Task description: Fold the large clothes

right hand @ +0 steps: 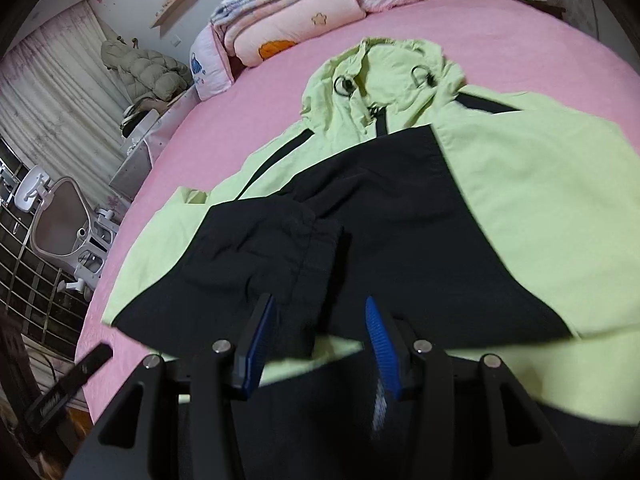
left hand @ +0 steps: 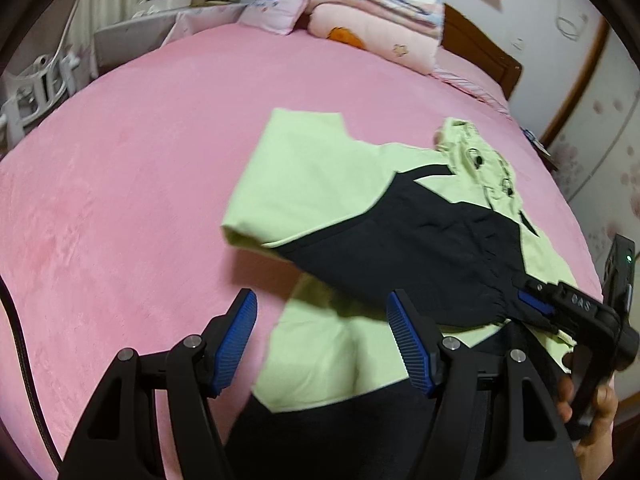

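Note:
A light green and black hooded jacket (left hand: 320,176) lies front up on the pink bed, hood toward the pillows; it also shows in the right wrist view (right hand: 520,184). One black sleeve (right hand: 264,248) is folded across the chest. My left gripper (left hand: 322,324) is open and empty, hovering over the jacket's lower left edge. My right gripper (right hand: 320,332) is seen in the left wrist view (left hand: 532,304) pinching the black sleeve's cuff (left hand: 492,300). In its own view its blue pads (right hand: 380,344) stand a little apart around the cuff.
The pink bedsheet (left hand: 140,200) spreads wide to the left of the jacket. Folded quilts and a pillow (left hand: 360,12) sit at the headboard. A white chair (right hand: 68,216) and a bedside table (right hand: 136,160) stand beside the bed.

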### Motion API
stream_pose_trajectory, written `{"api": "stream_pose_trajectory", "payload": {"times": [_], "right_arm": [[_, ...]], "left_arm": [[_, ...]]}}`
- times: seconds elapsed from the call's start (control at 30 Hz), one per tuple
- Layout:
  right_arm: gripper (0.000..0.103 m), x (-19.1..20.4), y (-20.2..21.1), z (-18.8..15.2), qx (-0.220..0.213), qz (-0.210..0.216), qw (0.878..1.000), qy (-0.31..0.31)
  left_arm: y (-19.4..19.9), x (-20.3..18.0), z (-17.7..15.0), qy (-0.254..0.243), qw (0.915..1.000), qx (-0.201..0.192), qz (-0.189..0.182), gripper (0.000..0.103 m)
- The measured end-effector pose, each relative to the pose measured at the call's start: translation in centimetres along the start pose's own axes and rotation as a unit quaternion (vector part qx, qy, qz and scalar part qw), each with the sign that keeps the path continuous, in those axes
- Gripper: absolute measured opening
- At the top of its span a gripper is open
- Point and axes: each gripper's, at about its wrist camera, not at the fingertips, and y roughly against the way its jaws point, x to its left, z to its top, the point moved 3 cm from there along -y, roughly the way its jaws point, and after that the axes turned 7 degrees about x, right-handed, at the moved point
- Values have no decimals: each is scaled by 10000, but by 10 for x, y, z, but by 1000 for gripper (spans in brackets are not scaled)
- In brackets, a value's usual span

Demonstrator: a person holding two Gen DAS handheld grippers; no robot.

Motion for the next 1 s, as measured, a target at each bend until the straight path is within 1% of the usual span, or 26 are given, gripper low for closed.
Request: {"api": "stream_pose_trajectory", "payload": {"times": [0.07,0.2,0.3,0.33,0.37,0.4,0.43,0.47,0.53,0.63,0.67,0.73,0.77,0.83,0.87,0.93,1.0], "right_arm": [[47,-1,-15,10,165,-14,9999,-39],[47,3,-40,23,371,-5,9993,5],[47,11,-51,27,398,1,9990,199],[46,16,-54,27,366,-80,9988,324],[43,19,-54,27,337,-133,9985,414],[29,23,-54,26,296,-212,9979,532],[24,27,-53,26,277,-305,9971,638],[22,31,-48,25,212,-373,9963,742],[18,41,-26,27,-87,-475,9940,986],[17,55,14,34,-663,-720,9874,1242],[17,60,34,39,-943,-825,9835,1304],[17,64,64,47,-1363,-993,9767,1329],[17,65,83,52,-1634,-1107,9715,1316],[17,65,109,59,-2023,-1343,9614,1292],[17,64,124,63,-2257,-1534,9534,1283],[17,59,140,68,-2464,-1745,9455,1220],[17,48,149,71,-2504,-1834,9440,1123]], "left_arm": [[-6,7,0,95,9999,52,1,66],[-20,17,-1,341,9991,204,-125,66],[-25,24,-3,481,9983,278,-196,66],[-27,26,-3,513,9980,287,-216,66],[-29,27,-3,542,9978,299,-227,66],[-29,27,-3,556,9977,305,-230,66],[-30,28,-3,560,9977,309,-235,66],[-31,27,-2,557,9976,314,-254,66],[-31,27,-2,551,9975,318,-294,66],[-34,19,0,535,9972,322,-405,66],[-35,15,1,526,9971,321,-453,66],[-39,6,4,484,9969,330,-533,66],[-41,2,5,457,9969,337,-536,66],[-46,-8,8,388,9972,368,-529,66],[-49,-13,10,352,9972,373,-541,66],[-53,-22,15,319,9976,353,-499,66],[-58,-27,21,342,9982,312,-384,66]]}}
